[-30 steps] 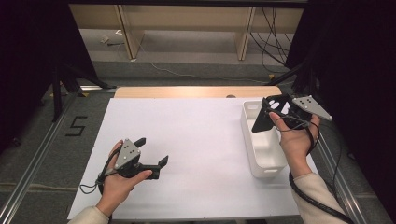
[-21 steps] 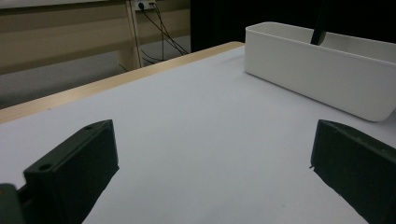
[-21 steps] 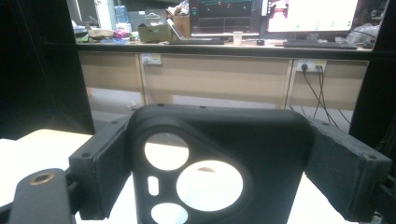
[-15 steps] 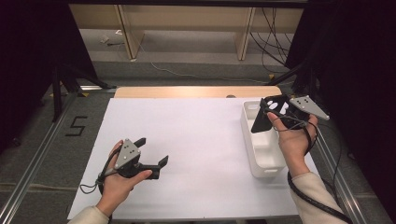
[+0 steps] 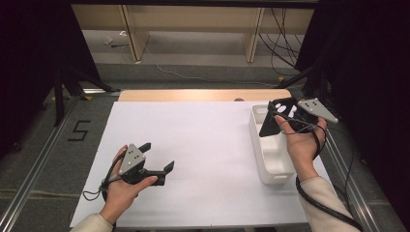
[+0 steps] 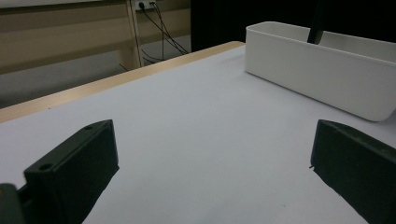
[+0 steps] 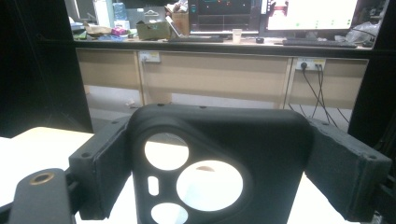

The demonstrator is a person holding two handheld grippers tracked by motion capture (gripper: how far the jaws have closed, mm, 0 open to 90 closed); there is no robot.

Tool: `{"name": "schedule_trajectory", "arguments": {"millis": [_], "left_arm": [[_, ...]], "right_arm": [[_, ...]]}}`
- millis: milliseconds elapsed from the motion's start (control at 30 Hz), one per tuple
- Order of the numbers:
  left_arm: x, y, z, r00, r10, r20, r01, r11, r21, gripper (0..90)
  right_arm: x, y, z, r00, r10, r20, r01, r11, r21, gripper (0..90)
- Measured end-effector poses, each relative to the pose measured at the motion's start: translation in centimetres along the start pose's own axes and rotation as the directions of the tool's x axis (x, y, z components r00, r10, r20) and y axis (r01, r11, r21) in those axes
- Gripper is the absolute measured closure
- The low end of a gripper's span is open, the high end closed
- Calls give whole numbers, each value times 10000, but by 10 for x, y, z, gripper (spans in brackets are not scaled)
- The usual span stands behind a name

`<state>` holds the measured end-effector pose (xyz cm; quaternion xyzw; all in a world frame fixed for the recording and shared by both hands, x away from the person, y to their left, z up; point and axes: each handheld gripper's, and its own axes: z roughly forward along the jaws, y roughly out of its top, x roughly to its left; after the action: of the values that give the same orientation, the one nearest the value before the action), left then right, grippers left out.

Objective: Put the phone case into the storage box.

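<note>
Centrally, one black phone case (image 7: 219, 163), with four camera cut-outs, sits clamped between the jaws of the right gripper (image 5: 285, 116), which holds it above the far end of one white bin (image 5: 270, 162). That bin stands at the right edge of the white worktop (image 5: 208, 140). Well apart, the left gripper (image 5: 154, 162) rests low over the worktop's near left part, its two jaws spread wide with nothing between them. Two hands hold the two grippers.
</note>
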<state>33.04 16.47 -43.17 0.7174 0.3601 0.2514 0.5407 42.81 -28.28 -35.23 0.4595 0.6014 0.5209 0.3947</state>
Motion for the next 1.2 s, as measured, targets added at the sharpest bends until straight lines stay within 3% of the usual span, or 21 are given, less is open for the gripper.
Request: {"name": "schedule_trajectory", "arguments": {"millis": [1200], "left_arm": [[0,-1,1,10000,3,8,-3,10000,52,6]], "right_arm": [[-2,-7,13,9999,-59,86,57,9996,286,150]]}}
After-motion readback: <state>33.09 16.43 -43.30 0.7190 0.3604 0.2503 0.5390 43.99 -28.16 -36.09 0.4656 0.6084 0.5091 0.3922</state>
